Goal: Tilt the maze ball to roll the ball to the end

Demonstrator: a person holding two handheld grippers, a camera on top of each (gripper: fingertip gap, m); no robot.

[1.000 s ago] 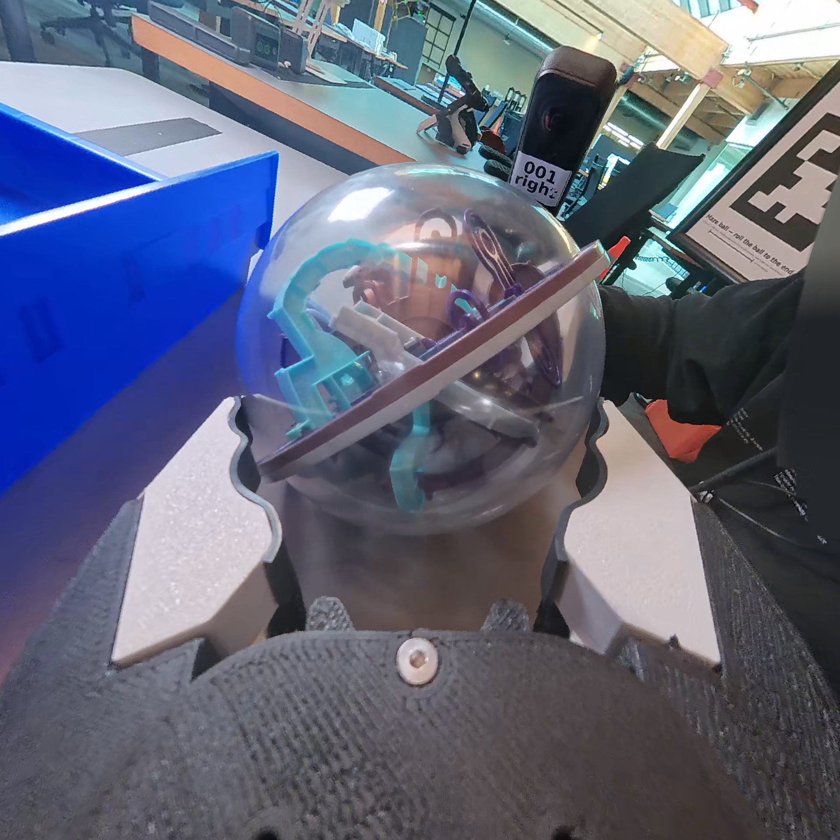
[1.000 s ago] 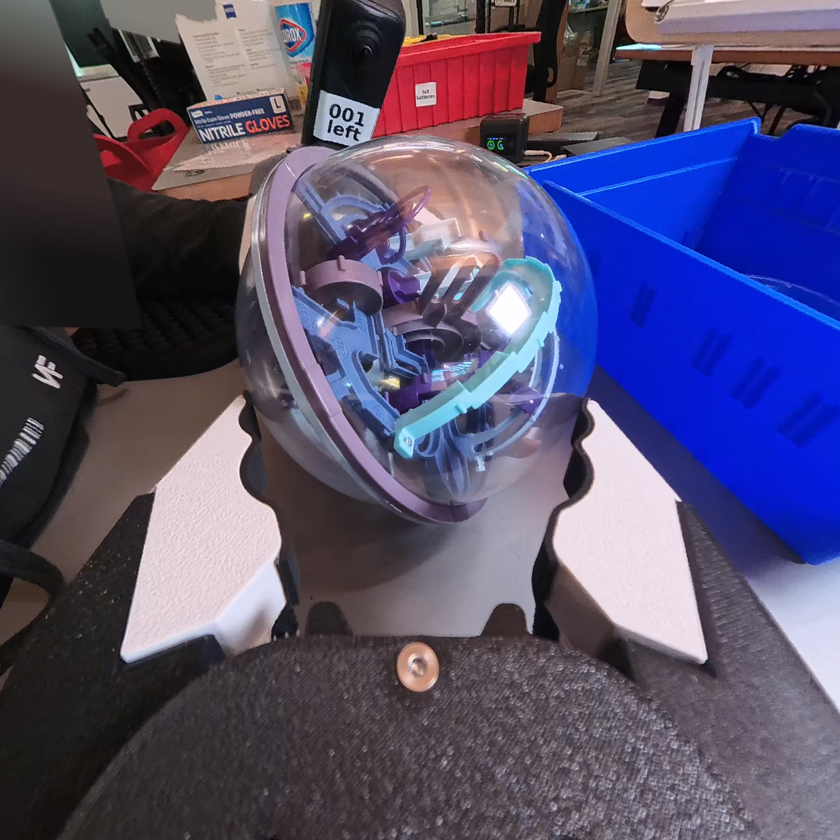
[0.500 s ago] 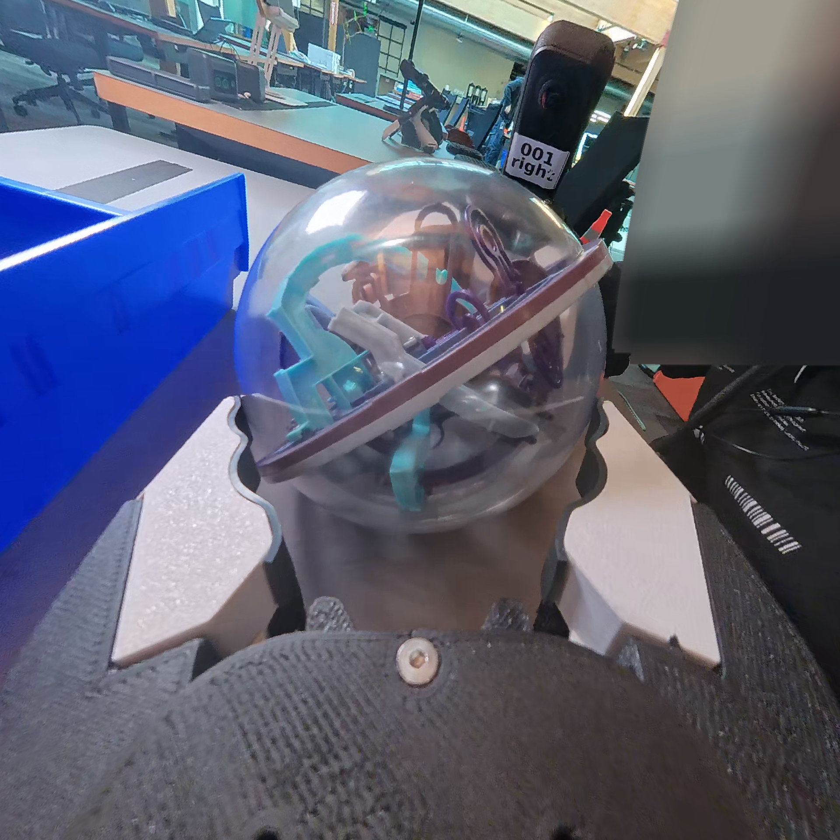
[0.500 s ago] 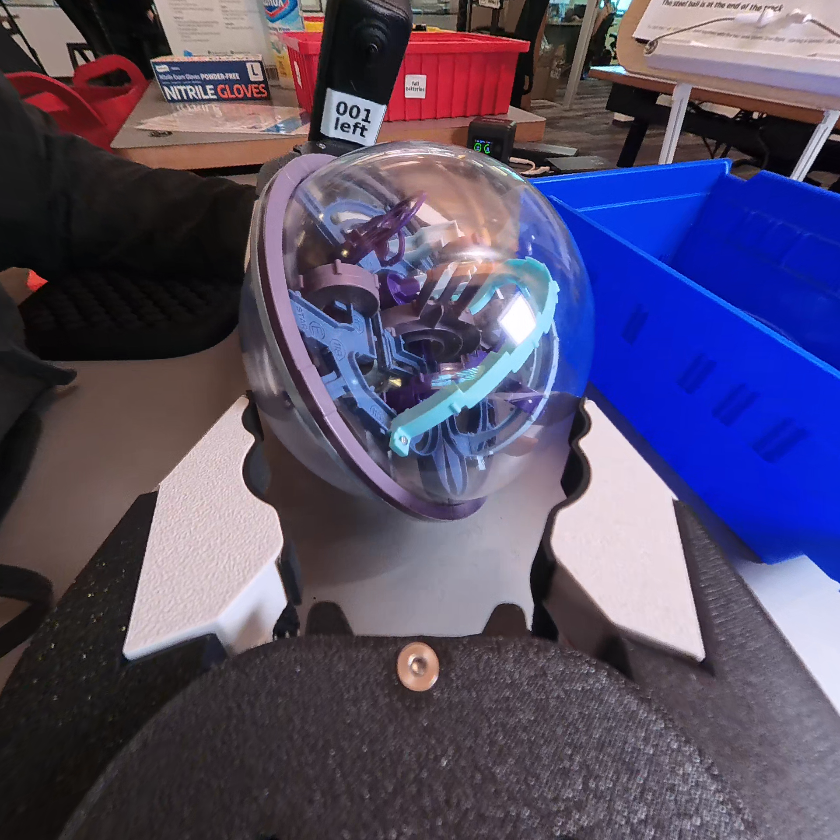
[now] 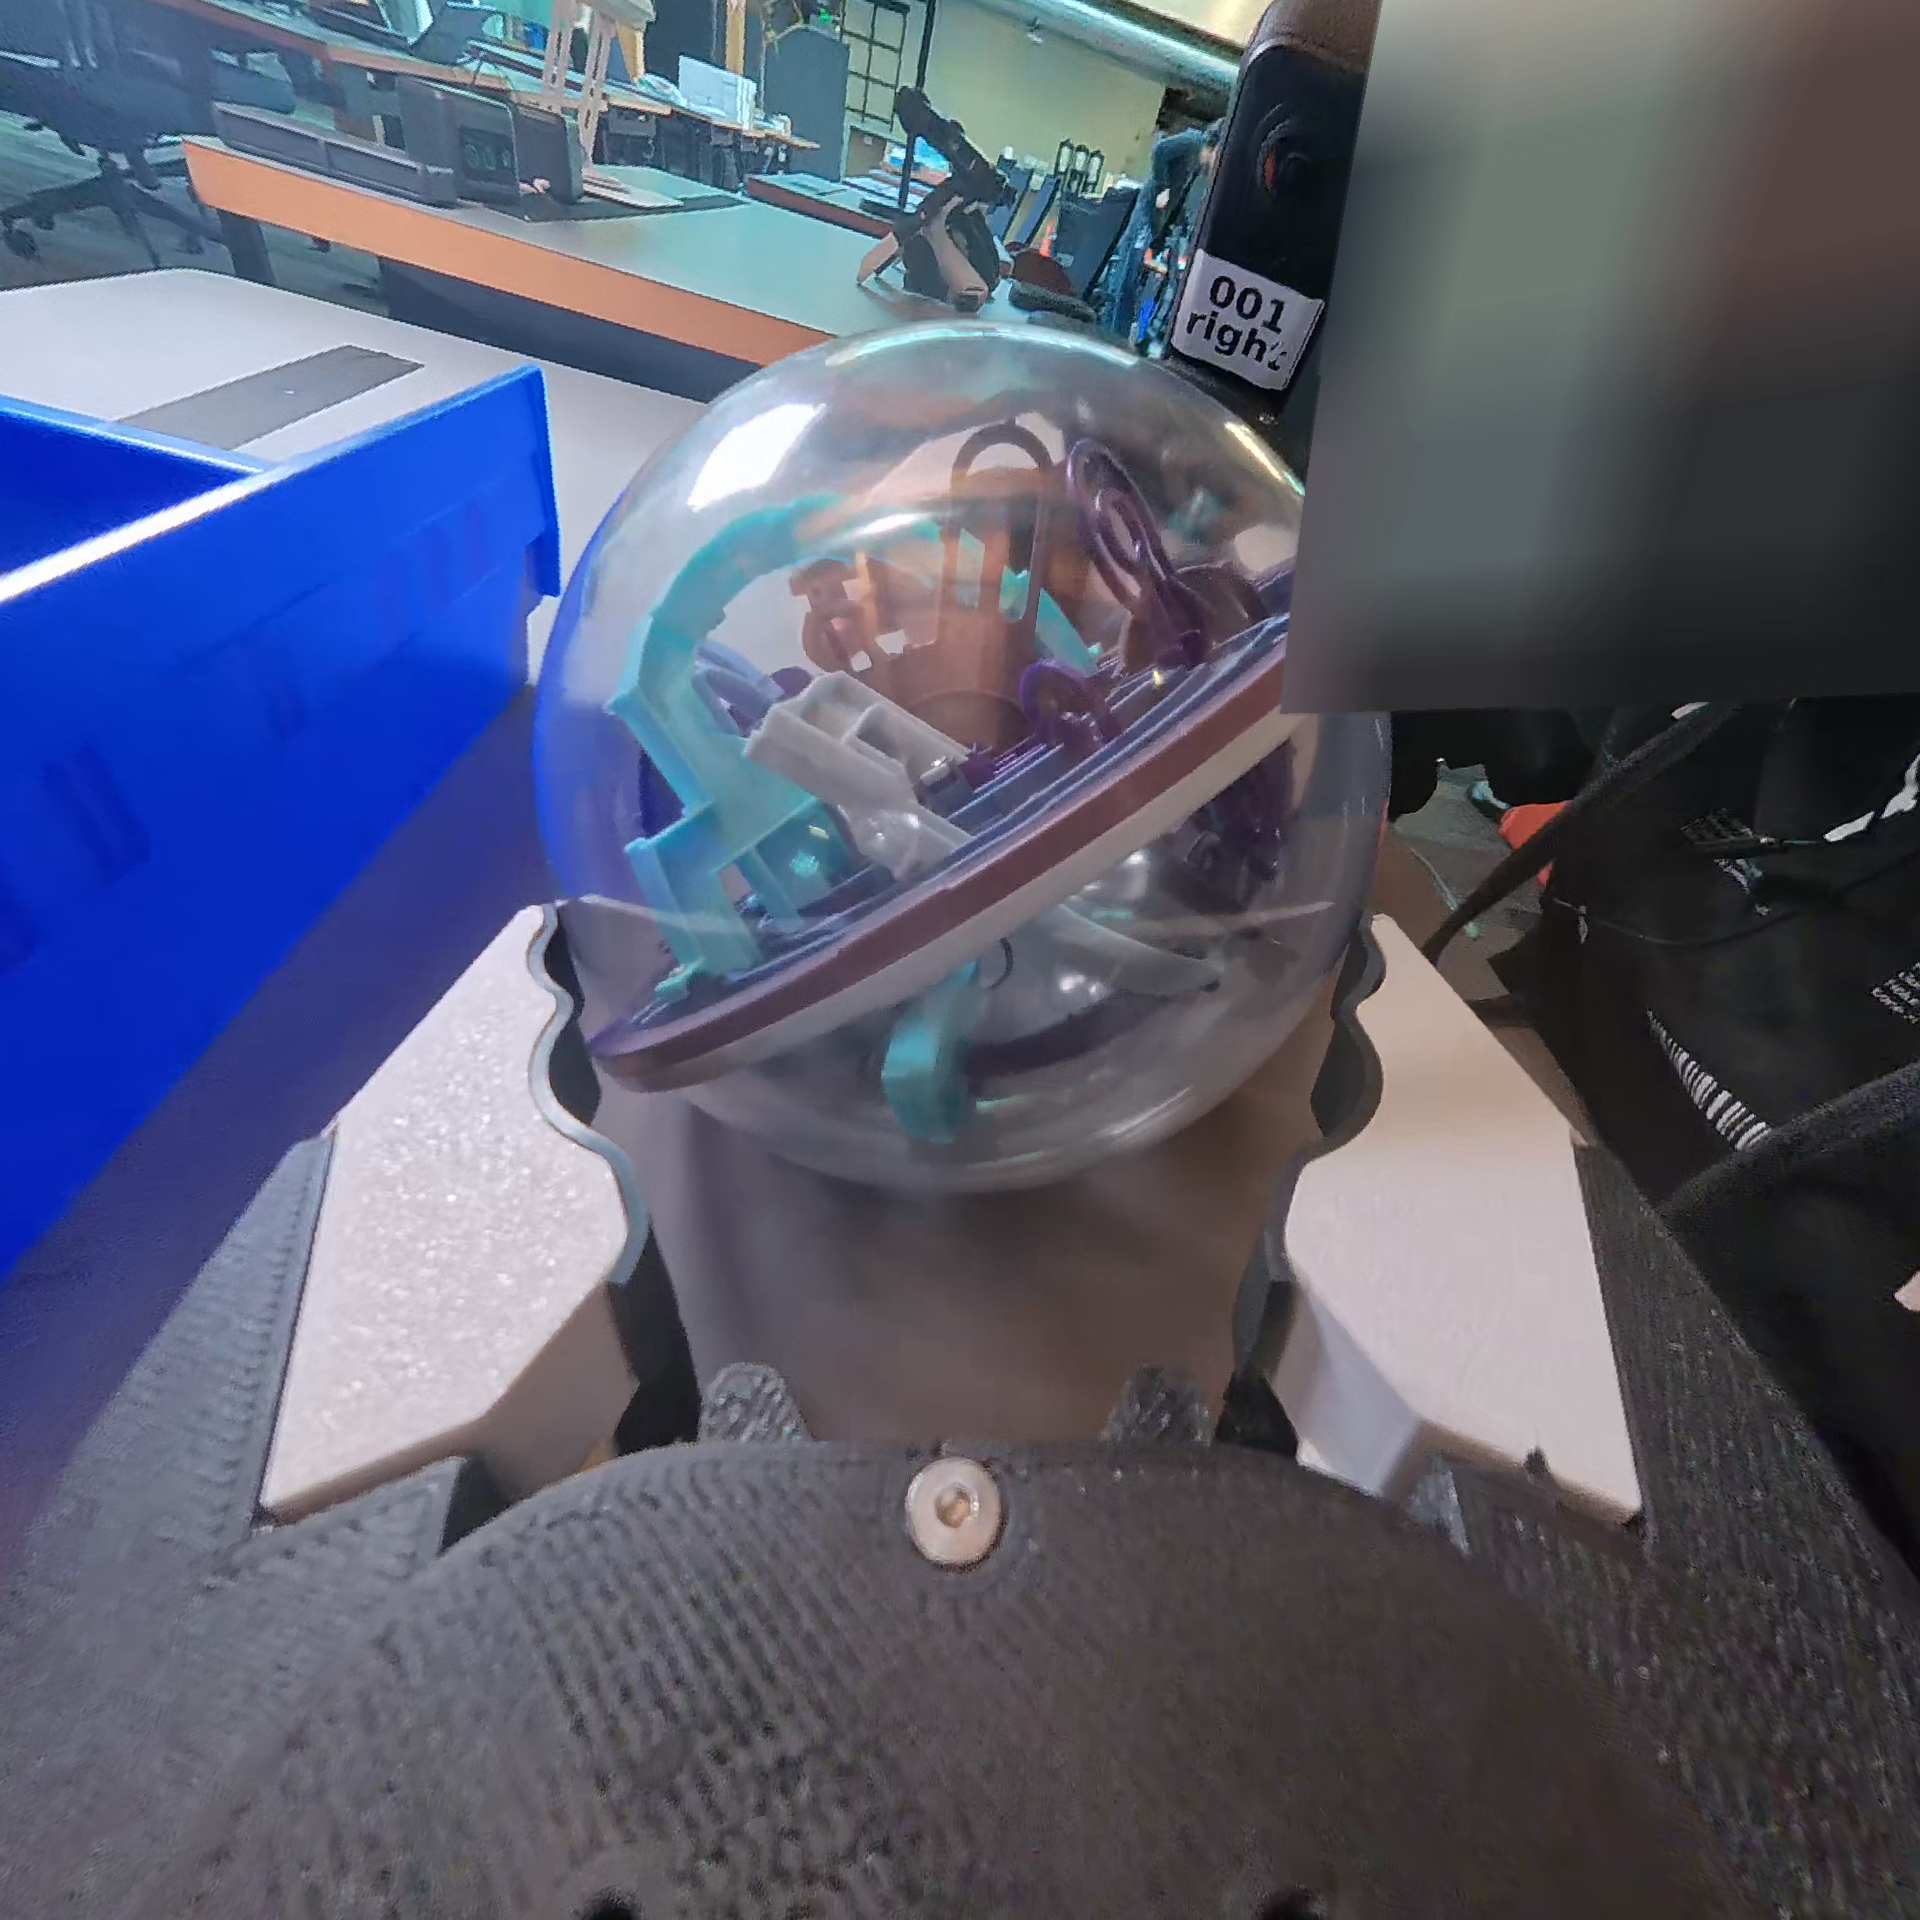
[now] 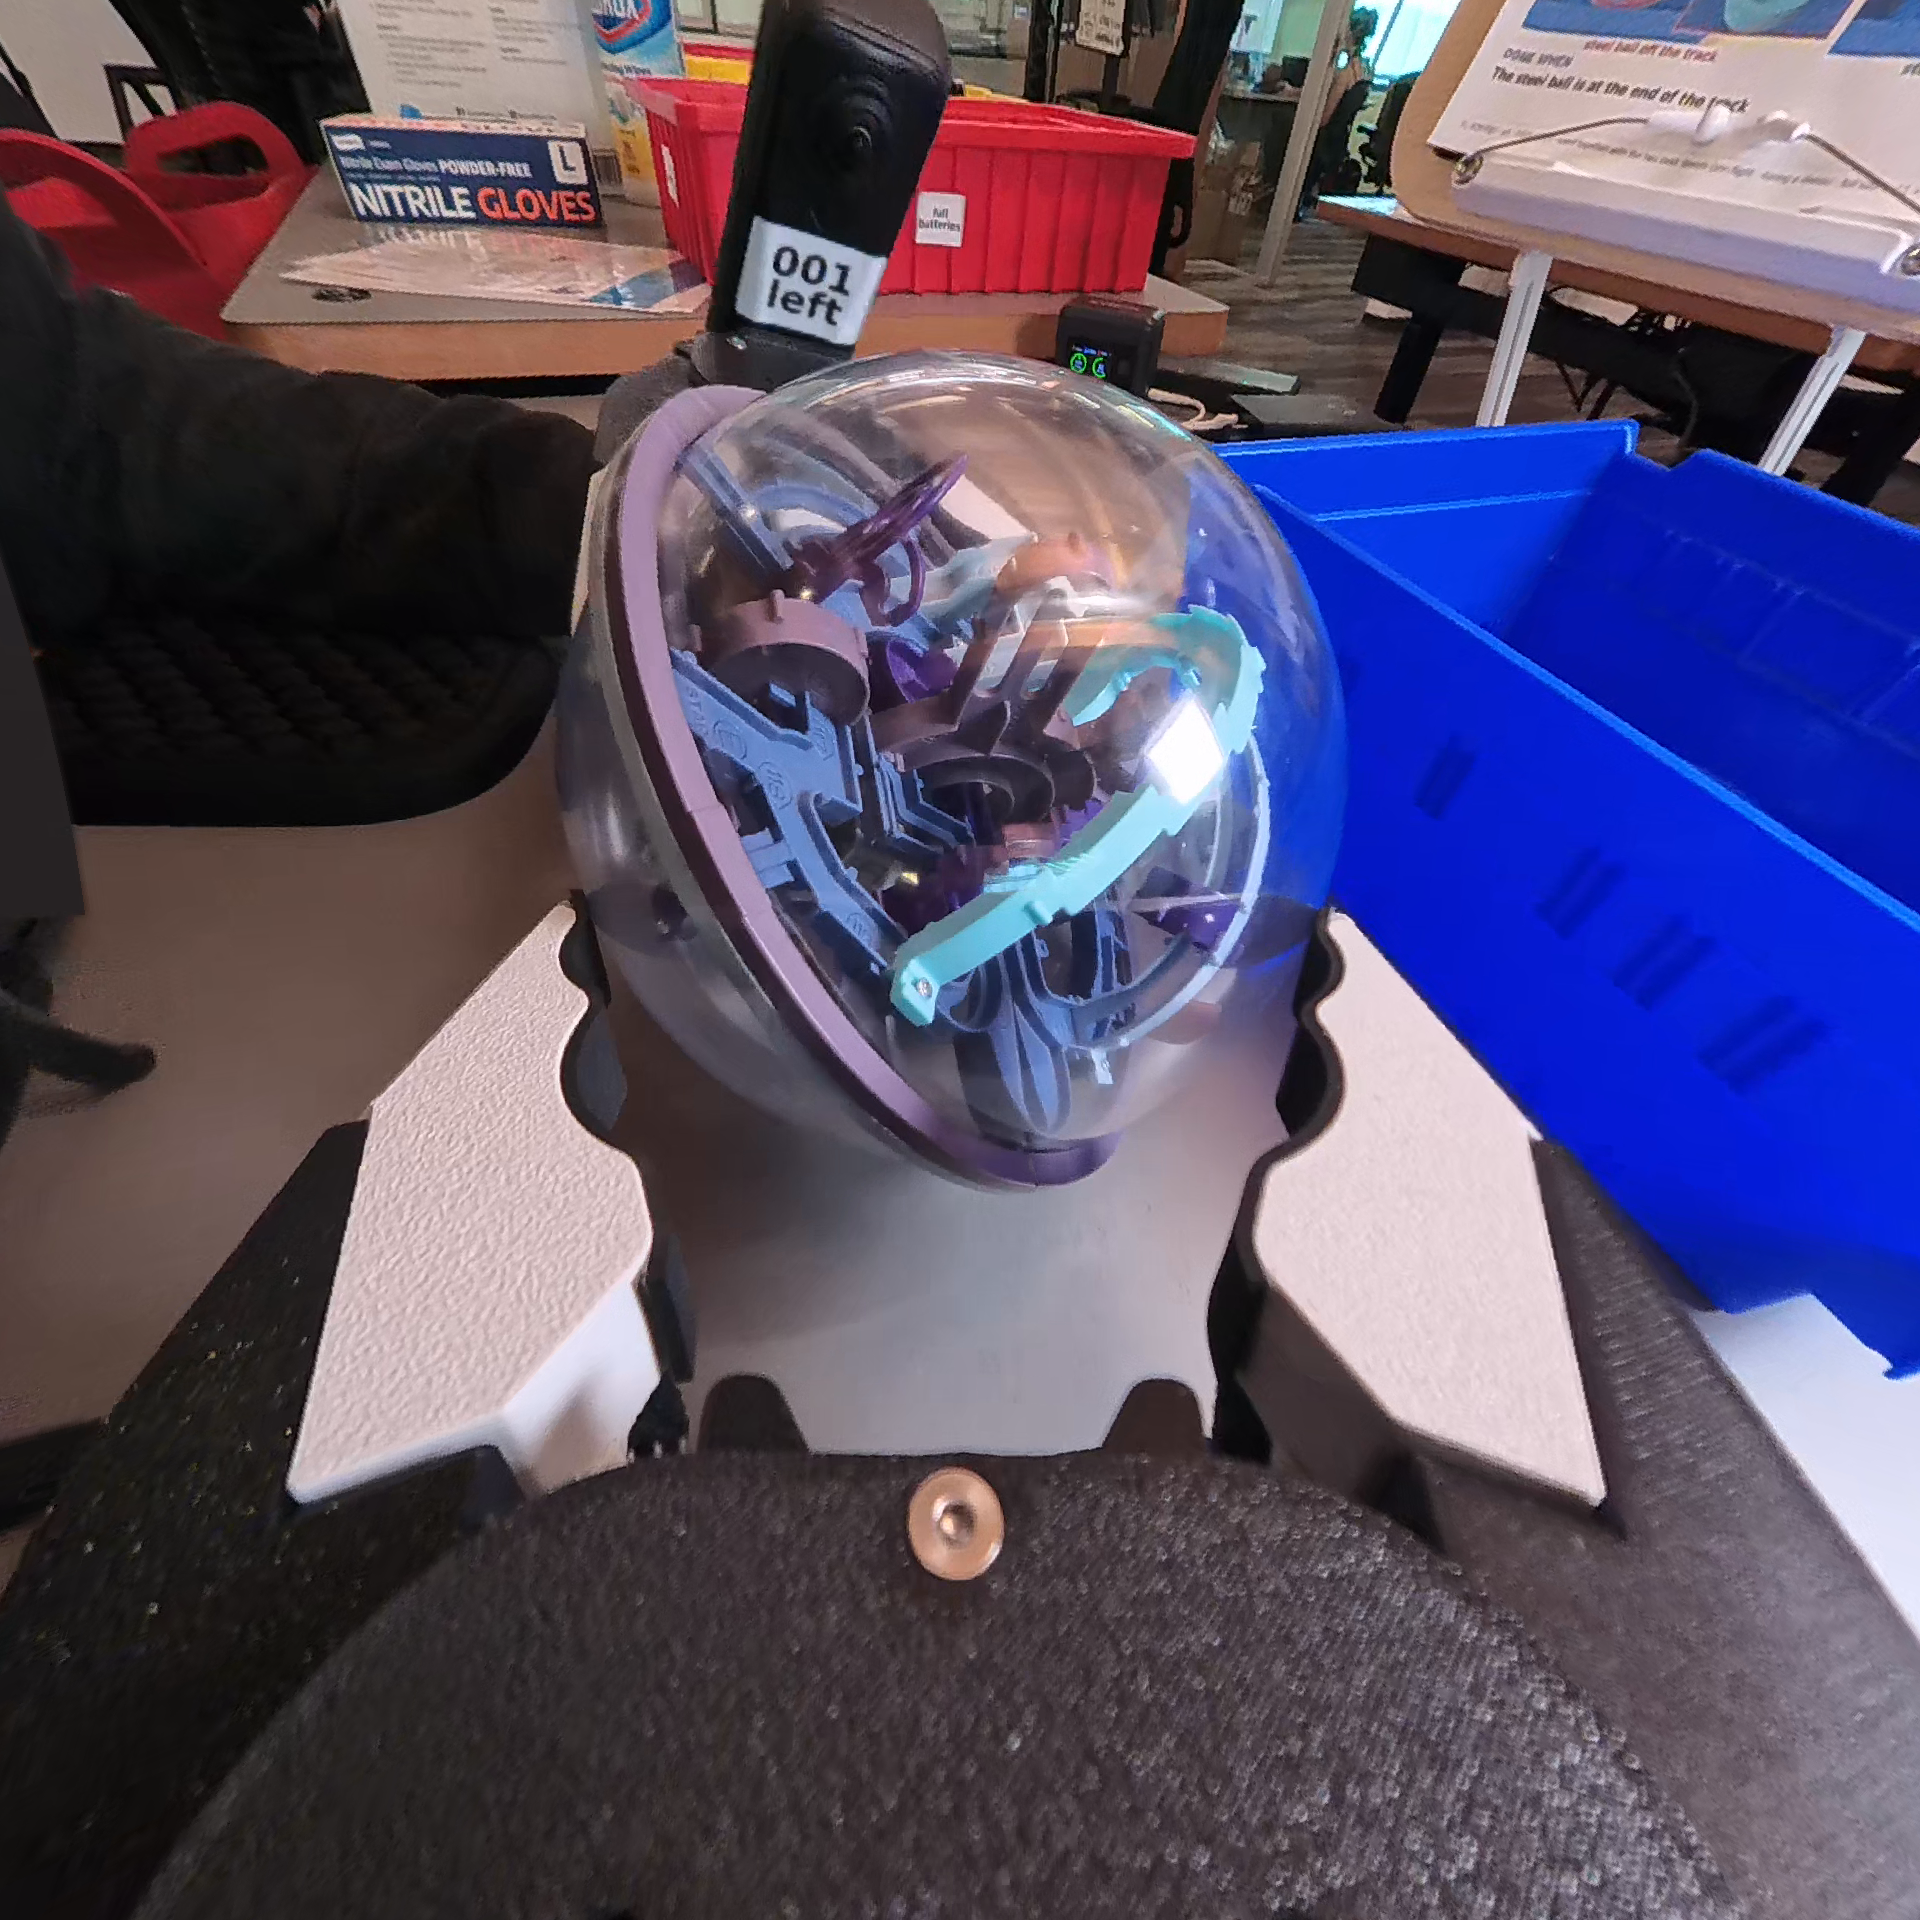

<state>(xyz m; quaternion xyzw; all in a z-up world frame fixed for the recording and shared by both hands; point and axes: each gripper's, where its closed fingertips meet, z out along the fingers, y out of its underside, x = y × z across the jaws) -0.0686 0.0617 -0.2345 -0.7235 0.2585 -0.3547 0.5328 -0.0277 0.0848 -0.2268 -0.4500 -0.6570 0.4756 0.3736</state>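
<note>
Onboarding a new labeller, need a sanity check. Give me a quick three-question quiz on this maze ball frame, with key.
1. True or false: the maze ball lies inside the blue bin.
2. In the right wrist view, on which side of the ball is the blue bin? A) left B) right C) under it
3. Fill in: in the left wrist view, the ball's purple rim band sits ____ (level / tilted).

Key
1. False. It sits between the fingers of the left claw and the right claw, outside the bin.
2. B.
3. Tilted, higher on the right.
</note>
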